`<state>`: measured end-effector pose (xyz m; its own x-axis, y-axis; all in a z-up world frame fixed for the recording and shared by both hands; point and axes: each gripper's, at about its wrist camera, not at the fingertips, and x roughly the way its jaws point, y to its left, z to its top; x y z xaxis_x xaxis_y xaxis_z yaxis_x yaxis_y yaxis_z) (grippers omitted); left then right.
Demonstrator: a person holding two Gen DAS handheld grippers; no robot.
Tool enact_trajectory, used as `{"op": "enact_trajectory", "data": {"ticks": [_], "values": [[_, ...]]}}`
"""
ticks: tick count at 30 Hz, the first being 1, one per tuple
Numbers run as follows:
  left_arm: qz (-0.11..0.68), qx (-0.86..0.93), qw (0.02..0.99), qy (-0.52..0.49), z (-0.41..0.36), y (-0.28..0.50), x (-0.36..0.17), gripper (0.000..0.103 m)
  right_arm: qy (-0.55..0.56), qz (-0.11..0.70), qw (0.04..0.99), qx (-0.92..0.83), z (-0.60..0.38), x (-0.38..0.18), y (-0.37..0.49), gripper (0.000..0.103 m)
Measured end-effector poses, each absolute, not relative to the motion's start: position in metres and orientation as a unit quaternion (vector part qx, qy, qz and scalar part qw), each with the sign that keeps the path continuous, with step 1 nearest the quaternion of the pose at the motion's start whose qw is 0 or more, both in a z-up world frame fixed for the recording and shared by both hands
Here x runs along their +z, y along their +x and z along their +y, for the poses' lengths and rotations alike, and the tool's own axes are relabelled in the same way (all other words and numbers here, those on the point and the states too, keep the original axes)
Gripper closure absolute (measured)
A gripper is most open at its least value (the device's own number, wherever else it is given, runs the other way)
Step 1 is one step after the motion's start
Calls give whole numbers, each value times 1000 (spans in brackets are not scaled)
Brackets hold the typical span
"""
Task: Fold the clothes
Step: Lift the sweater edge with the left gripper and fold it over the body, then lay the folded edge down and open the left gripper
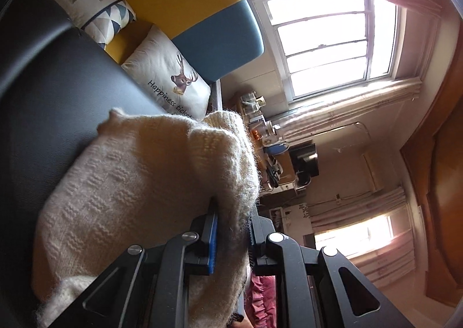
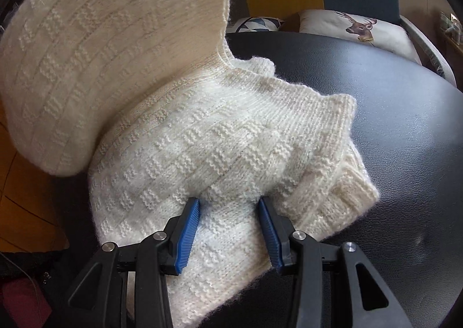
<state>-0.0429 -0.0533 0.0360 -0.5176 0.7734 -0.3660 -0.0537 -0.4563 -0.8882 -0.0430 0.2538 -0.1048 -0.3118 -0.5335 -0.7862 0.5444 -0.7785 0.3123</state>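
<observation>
- Knitwear fills both views: one cream sweater (image 2: 202, 137), fuzzy, thick, worked in a basket-weave of small raised blocks with ribbed bands at its edges.
- Left tongs (image 1: 231, 238), black linkage arms with blue ribbed pads, are pressed together on a thick fold of the sweater (image 1: 139, 183), which bulges out above the pads and drapes down to the left onto the table (image 1: 58, 90).
- In the right wrist view, that lifted part of the sweater stands up at the left as one broad rounded flap, its ribs running upward; the rest lies flat on the table (image 2: 376, 96), long axis running from near left to far right, with one ribbed cuff at the right edge.
- Right tongs (image 2: 230, 212) are spread, two blue pads resting on the flat knit with fabric showing between them, pinching nothing.
- The table is black, smooth and leather-grained, with a curved edge.
- Beyond it sit two cushions: a patterned one with grey-blue triangles (image 1: 95, 4) and a white one printed with a deer head (image 1: 173, 79), against a yellow and blue backrest (image 1: 202, 9).
- A bright barred window (image 1: 332, 41) with pink curtains lies to the right.
</observation>
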Motion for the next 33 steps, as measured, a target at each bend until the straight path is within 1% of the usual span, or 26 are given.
{"op": "enact_trajectory", "data": {"ticks": [2, 9, 13, 18, 22, 24, 25, 26, 27, 28, 29, 31, 33], "values": [[-437, 750, 275, -414, -37, -47, 36, 87, 478, -7, 338, -811, 254, -102, -45, 59], [-392, 733, 270, -486, 25, -47, -9, 87, 464, -31, 351, -813, 257, -102, -41, 59], [-397, 718, 257, -510, 43, -45, -37, 87, 457, -41, 355, -814, 259, -106, -41, 59], [-410, 711, 249, -514, 53, -42, -48, 87, 449, -51, 355, -818, 263, -108, -37, 59], [-398, 708, 260, -522, 63, -40, -56, 87, 435, -61, 357, -824, 271, -107, -30, 60], [-394, 699, 270, -532, 63, -42, -55, 84, 427, -71, 357, -828, 279, -105, -23, 60], [-398, 692, 280, -534, 62, -42, -52, 77, 425, -80, 355, -829, 284, -104, -19, 60], [-408, 681, 294, -532, 59, -42, -48, 67, 423, -86, 352, -831, 290, -103, -13, 60], [-421, 670, 308, -528, 57, -43, -43, 62, 420, -90, 348, -833, 295, -101, -7, 60], [-430, 662, 322, -522, 53, -41, -37, 54, 418, -92, 343, -836, 301, -99, -1, 60], [-429, 661, 334, -516, 49, -41, -28, 51, 418, -92, 337, -839, 308, -98, 6, 60], [-424, 661, 357, -506, 40, -40, -10, 51, 419, -89, 321, -844, 324, -95, 23, 60], [-425, 673, 366, -483, 16, -37, 5, 50, 410, -92, 322, -849, 334, -83, 43, 59]]}}
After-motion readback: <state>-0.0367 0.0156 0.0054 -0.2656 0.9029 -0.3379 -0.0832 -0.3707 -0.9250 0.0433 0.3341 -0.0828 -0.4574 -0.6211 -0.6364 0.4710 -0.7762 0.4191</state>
